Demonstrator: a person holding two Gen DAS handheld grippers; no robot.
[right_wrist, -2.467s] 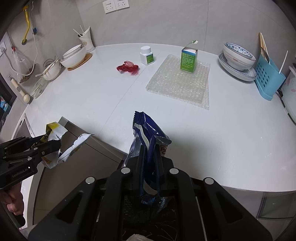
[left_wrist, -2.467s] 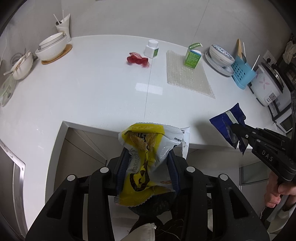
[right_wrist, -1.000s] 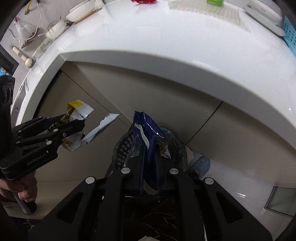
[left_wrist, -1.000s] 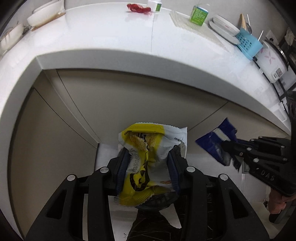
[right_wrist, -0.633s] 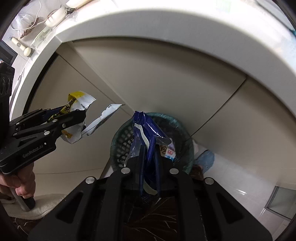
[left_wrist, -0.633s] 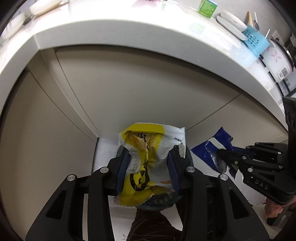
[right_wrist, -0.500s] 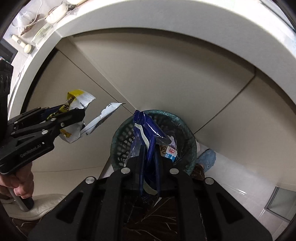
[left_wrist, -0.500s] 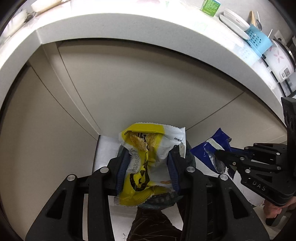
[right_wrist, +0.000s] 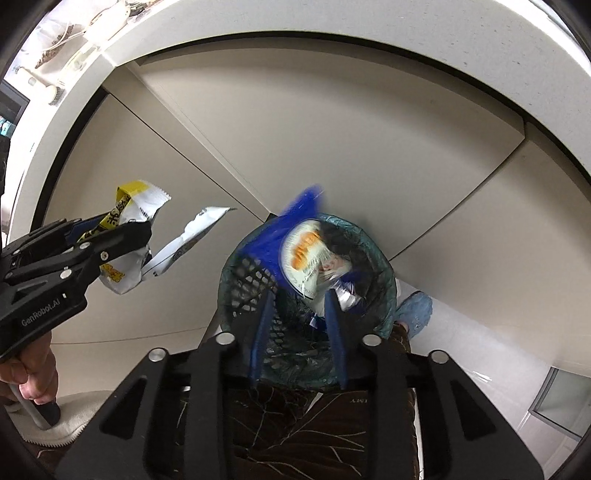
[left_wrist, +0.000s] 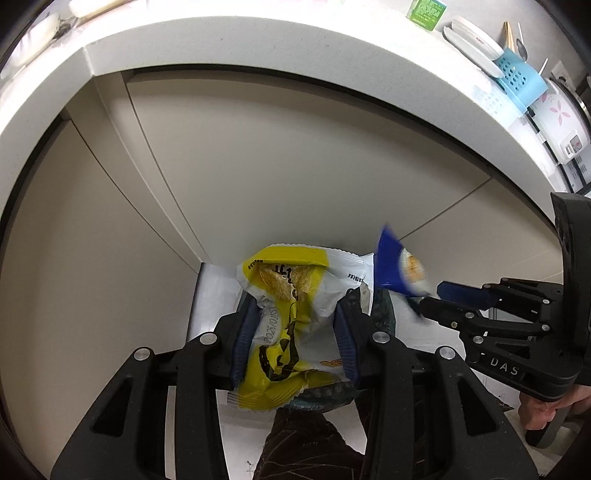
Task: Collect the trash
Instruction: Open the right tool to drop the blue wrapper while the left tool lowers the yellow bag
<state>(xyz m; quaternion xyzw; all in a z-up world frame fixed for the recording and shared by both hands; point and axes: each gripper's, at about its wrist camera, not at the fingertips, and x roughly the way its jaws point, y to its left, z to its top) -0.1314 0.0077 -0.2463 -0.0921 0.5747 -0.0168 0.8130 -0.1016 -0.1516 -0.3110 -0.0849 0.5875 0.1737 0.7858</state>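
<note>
- Pinching tight on the left: left claw clamped across the middle of the crinkly yellow-and-white snack wrapper, blue pads pressed into both sides, top edge flaring free toward 12 o'clock.
- Spread on the right: right claw, jaws just been opening, nothing pressed between them now.
- Tumbling loose at 12 o'clock of those open jaws: crumpled blue-and-white foil snack bag, blurred, over the mouth of the round dark-green mesh waste basket.
- Judged light as a feather, both wrappers: thin film, limp, slick, bound to flutter and drift off line when let go. Not fragile at all.
- Best hold, by the look of it: across a bunched fold at mid-body, as on the yellow wrapper, not on a loose corner that could slide out.
- Risk worth calling: the yellow wrapper released from off to one side could sail past the rim to the floor; better brought over the basket mouth first.
- Right wrist view only: the basket's open mouth and mesh wall, litter already inside, and the left claw at 9 o'clock with its wrapper hanging beside the basket, not above it.
- Left wrist view only: the pad contact on the yellow wrapper up close, plus the white surface at 12 o'clock with a green carton on it. Basket mostly hidden behind the wrapper here.
</note>
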